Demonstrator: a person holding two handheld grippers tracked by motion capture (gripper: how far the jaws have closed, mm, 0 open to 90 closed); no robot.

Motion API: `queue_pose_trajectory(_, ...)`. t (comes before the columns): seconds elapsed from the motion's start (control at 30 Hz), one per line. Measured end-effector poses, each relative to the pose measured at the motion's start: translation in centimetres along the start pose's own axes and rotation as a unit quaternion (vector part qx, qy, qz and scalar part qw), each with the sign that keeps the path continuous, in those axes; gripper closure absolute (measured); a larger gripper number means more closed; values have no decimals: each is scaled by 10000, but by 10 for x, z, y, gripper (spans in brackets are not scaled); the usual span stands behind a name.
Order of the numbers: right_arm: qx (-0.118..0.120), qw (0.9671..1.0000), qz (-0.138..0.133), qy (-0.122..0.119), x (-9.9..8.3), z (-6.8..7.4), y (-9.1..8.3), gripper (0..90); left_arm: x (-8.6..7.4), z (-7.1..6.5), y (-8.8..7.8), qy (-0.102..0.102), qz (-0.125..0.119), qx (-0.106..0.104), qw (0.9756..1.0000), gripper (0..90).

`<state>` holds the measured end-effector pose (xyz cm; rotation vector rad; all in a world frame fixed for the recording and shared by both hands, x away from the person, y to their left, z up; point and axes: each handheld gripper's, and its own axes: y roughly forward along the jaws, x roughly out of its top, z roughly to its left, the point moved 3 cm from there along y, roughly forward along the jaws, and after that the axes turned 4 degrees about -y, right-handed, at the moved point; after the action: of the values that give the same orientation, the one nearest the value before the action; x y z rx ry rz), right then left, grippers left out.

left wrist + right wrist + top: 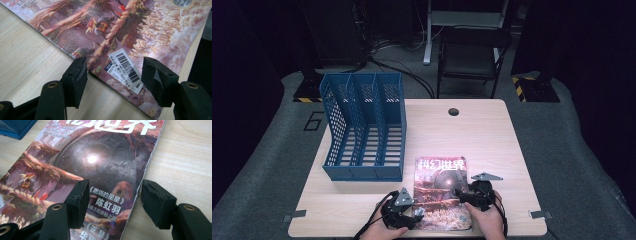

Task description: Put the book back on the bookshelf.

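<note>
High view: my left gripper & right gripper sit open over the magazine edges, so I should slide under both sides b4 squeezing.

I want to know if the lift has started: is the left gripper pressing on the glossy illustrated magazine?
Cannot tell. In the left gripper view the left gripper straddles the glossy illustrated magazine's edge with jaws wide open, but whether the pads rest on the cover is unclear.
</note>
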<state>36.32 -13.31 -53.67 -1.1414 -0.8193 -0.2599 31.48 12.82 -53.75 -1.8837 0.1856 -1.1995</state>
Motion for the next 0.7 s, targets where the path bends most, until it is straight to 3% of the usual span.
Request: queue_pose_trajectory(0.7,-27,9999,-101,135,5,-2,6,386,-1,0,0,26,-34,-34,10000,375)
